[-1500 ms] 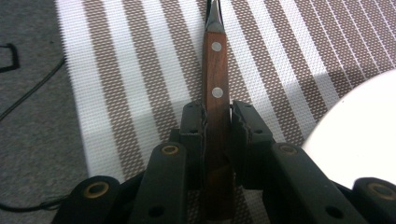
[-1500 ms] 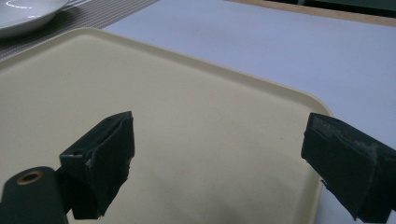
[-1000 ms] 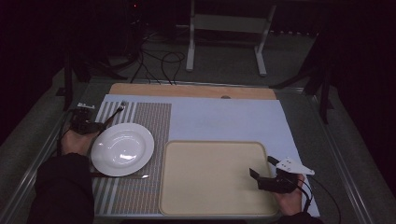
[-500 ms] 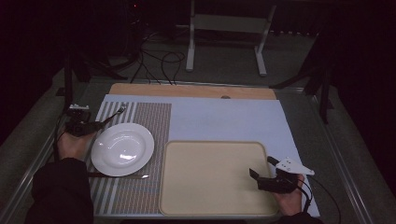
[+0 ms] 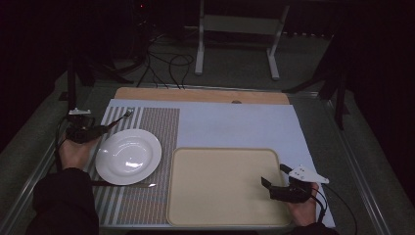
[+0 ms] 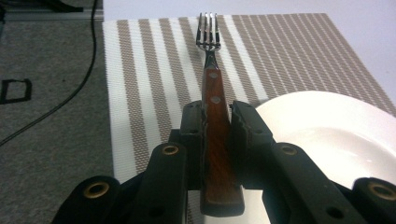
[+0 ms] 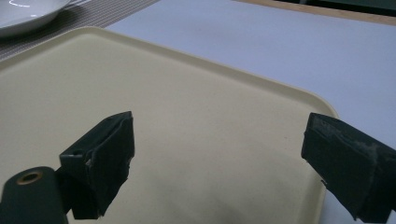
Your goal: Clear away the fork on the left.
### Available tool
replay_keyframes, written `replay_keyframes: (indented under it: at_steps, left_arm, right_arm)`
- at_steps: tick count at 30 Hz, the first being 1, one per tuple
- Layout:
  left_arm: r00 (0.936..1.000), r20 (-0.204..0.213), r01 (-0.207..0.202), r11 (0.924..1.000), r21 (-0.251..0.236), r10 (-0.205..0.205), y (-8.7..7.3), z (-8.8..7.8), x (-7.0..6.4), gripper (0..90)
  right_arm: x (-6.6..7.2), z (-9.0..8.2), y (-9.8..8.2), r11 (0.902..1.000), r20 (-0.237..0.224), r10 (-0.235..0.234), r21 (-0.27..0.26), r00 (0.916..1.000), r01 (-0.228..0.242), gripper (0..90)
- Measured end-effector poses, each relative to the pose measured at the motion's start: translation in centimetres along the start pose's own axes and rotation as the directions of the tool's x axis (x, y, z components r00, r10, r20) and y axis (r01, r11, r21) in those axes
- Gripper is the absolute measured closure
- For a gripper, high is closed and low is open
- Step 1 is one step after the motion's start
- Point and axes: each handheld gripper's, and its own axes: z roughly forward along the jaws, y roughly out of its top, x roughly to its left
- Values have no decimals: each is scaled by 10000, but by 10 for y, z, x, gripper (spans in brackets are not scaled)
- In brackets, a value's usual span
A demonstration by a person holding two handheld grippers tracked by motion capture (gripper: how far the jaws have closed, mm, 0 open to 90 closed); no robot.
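A fork (image 6: pixel 214 116) with a red-brown wooden handle and steel tines is clamped between the jaws of my left gripper (image 6: pixel 217 119), lifted above the striped placemat (image 6: pixel 154 70). In the high view the left gripper (image 5: pixel 100 129) sits left of the white plate (image 5: pixel 128 155), the fork (image 5: pixel 120 119) pointing toward the mat's far corner. My right gripper (image 5: pixel 274 177) hovers open over the right front part of the cream tray (image 5: pixel 215 186), nothing between its fingers (image 7: pixel 100 158).
A knife (image 5: pixel 125 184) lies on the placemat just in front of the plate. The pale blue table cover (image 5: pixel 235 125) stretches behind the tray, with a wooden board (image 5: pixel 195 94) along its far edge. Cables lie on the floor beyond.
My left gripper has risen and moved back toward the left with the fork in it. The right gripper has stayed over the tray.
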Motion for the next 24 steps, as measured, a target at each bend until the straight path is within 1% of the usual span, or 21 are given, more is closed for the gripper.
replay_keyframes:
  at_steps: [4,5,6,9,14,15,18,24]
  left_arm:
    - [10000,62,-62,9999,-127,63,0,-2,-4,758]
    - [9999,136,-32,9997,-242,35,0,-4,-6,758]
    - [9999,136,-32,9997,-242,35,0,-4,-6,758]
    - [9999,120,-33,9992,-403,37,0,-6,-12,759]
    - [9999,97,-126,9990,-434,130,0,-8,-19,758]
    - [9998,120,-133,9987,-497,139,0,-9,-22,758]
    - [9998,118,-180,9982,-564,187,0,-10,-25,758]
    - [9995,188,-230,9960,-859,247,-1,-13,-35,758]
  right_arm:
    - [0,0,0,10000,-4,9,-4,10000,-9,95]
    - [0,0,0,10000,6,10,-4,10000,-10,95]
    - [0,0,0,10000,3,13,-4,10000,-13,95]
    - [0,0,0,10000,-12,10,7,10000,-10,95]
    - [0,0,0,10000,-23,20,18,10000,-20,95]
    - [0,0,0,10000,-22,15,21,10000,-15,95]
    - [0,0,0,10000,-29,20,24,10000,-20,95]
    - [0,0,0,10000,-36,22,28,10000,-22,95]
